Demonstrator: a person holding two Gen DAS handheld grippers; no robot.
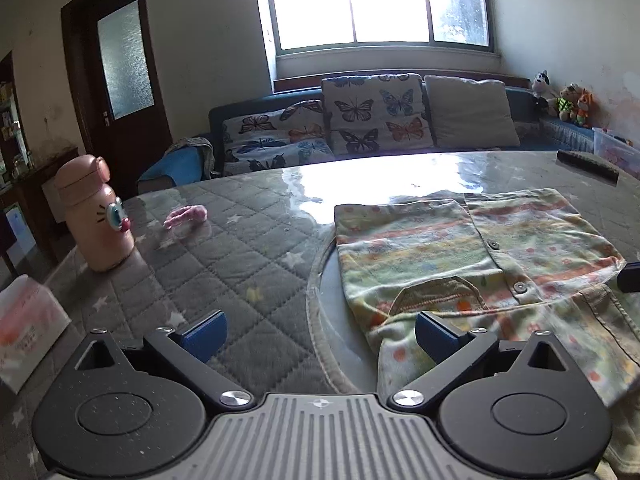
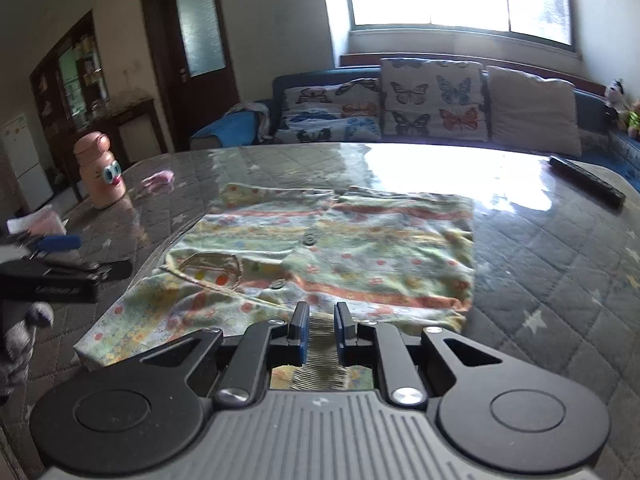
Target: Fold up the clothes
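A small flowered and striped baby shirt [image 1: 472, 256] with buttons lies partly folded on the quilted table; it also shows in the right wrist view [image 2: 340, 252]. My left gripper [image 1: 320, 334] is open and empty, just above the table at the shirt's left near edge, its right finger over the cloth. My right gripper [image 2: 322, 332] is nearly closed on the ribbed cuff of the shirt's near sleeve [image 2: 320, 340], holding it over the shirt body. The left gripper shows at the left of the right wrist view [image 2: 60, 256].
A pink cartoon bottle [image 1: 96, 216] stands at the table's left, a pink hair clip [image 1: 186, 216] beside it. A tissue box [image 1: 24, 320] sits at the near left. A black remote [image 1: 588, 164] lies at the far right. A sofa with butterfly cushions [image 1: 372, 116] stands behind.
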